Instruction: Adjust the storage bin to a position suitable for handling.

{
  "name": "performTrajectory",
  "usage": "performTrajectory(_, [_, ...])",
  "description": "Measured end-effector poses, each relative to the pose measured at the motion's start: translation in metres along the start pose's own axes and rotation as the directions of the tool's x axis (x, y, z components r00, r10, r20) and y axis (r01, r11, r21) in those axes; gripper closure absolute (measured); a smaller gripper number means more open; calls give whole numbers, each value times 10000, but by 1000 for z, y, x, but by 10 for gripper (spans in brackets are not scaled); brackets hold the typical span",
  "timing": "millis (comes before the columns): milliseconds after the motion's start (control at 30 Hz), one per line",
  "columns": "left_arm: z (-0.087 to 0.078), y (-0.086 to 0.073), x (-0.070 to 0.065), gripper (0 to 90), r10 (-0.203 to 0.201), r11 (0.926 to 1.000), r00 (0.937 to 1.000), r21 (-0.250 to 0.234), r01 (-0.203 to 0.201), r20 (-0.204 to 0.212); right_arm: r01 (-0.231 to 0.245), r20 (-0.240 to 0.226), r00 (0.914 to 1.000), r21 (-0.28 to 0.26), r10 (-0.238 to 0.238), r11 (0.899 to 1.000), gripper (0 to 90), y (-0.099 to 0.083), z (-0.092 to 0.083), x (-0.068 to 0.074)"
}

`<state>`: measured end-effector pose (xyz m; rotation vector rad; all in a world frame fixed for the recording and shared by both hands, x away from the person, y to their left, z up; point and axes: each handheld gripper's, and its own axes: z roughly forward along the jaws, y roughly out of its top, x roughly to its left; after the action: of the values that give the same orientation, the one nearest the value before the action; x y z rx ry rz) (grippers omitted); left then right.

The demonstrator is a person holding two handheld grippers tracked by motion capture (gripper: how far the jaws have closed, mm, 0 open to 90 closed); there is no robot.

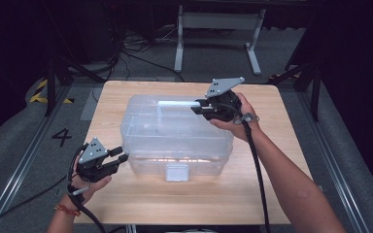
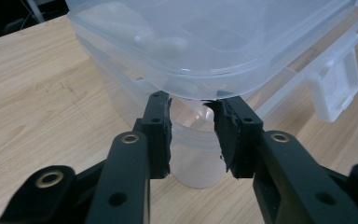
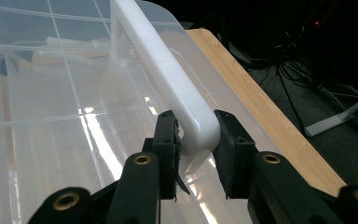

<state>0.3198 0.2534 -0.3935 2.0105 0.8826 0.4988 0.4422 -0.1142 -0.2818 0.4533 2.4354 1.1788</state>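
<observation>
From my remote seat I see a light wooden surface [image 1: 141, 204] with rounded corners standing on a grey carpeted floor [image 1: 24, 145]. The number 4 [image 1: 61, 137] is marked on the floor at its left, near yellow-and-black hazard tape [image 1: 41, 92]. Beyond the far edge stands a white metal frame [image 1: 218, 34], with black cables [image 1: 136, 53] strewn beside it. The room behind is dark.

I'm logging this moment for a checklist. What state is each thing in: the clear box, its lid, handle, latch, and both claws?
Clear box: upright on the table, lid on.
Lid: seated on the box.
Handle: raised, its end between the right claw's pads.
Latch: down against the front wall.
Right claw: shut on the handle.
Left claw: open, pads at the box's corner under the lid rim.
</observation>
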Motion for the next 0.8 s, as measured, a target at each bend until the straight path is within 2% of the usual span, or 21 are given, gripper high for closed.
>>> performTrajectory(100, [1, 3, 0, 737, 167, 9998, 9998, 125, -166, -110, 151, 169, 9997, 13, -151, 9999, 711, 1, 0, 1])
performTrajectory(200, [2, 4, 1, 774, 26, 10000, 10000, 92, -25, -66, 244, 400, 9989, -22, -243, 9997, 683, 2, -1, 3])
performTrajectory(233, [2, 4, 1, 798, 223, 9996, 9997, 168, -223, -32, 239, 544, 9982, -28, -237, 9997, 654, 2, -3, 3])
performTrajectory(267, [1, 5, 0, 805, 385, 9989, 9992, 268, -381, -129, 194, 500, 9986, -61, -191, 9998, 648, 2, -4, 3])
performTrajectory(367, [0, 6, 0, 835, 388, 9988, 9990, 322, -381, -216, 171, 734, 9972, -94, -164, 9998, 626, 0, -10, 4])
performTrajectory(533, [0, 8, 0, 855, 544, 9979, 9981, 368, -533, -297, -96, 785, 9968, -487, 134, 9988, 578, -7, -21, 3])
performTrajectory(667, [-1, 8, 1, 868, 606, 9974, 9977, 405, -593, -313, -138, 1246, 9920, -561, 207, 9983, 508, -15, -31, 4])
performTrajectory(800, [-2, 10, 0, 873, 670, 9968, 9971, 452, -653, -370, -288, 1439, 9887, -838, 407, 9961, 462, -24, -43, 3])
